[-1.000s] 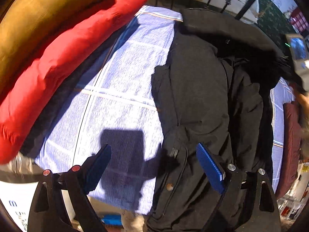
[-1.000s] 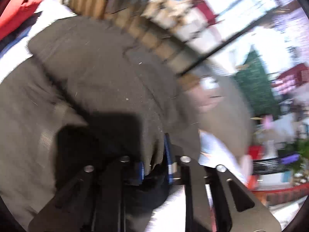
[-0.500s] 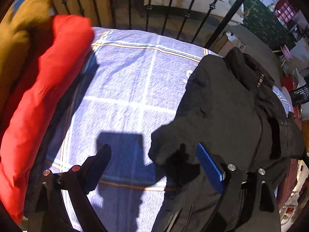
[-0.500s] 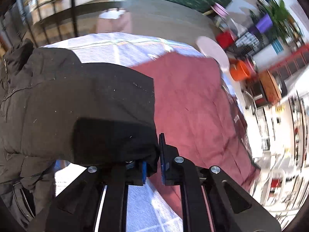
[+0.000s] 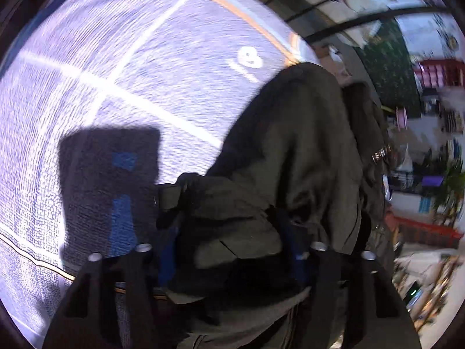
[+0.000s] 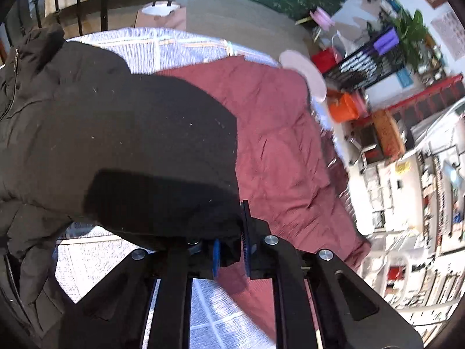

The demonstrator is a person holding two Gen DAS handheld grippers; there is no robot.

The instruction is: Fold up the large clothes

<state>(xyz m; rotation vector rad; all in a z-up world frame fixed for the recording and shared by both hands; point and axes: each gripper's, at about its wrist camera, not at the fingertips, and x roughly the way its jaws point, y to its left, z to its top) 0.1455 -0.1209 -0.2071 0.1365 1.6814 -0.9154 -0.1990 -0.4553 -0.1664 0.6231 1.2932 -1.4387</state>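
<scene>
A black jacket [image 5: 305, 145] lies on a bed with a blue-white checked sheet [image 5: 116, 58]. In the left wrist view my left gripper [image 5: 229, 247] is closing its jaws on a bunched fold of the jacket, and the cloth fills the gap between the blue pads. In the right wrist view my right gripper [image 6: 231, 250] is shut on an edge of the same jacket [image 6: 116, 131], which hangs lifted over the sheet [image 6: 162, 43]. The jacket's zip and collar show at the far left.
A maroon quilt [image 6: 276, 145] covers the bed's right side. A black metal bed rail [image 6: 104, 0] stands behind the bed. Beyond the bed edge are an orange bucket [image 6: 344, 107], shelves and clutter on the floor.
My left gripper has dropped toward the jacket and narrowed from wide open onto its bunched edge. My right gripper swung across with the jacket in its grip, then slowed over the maroon quilt.
</scene>
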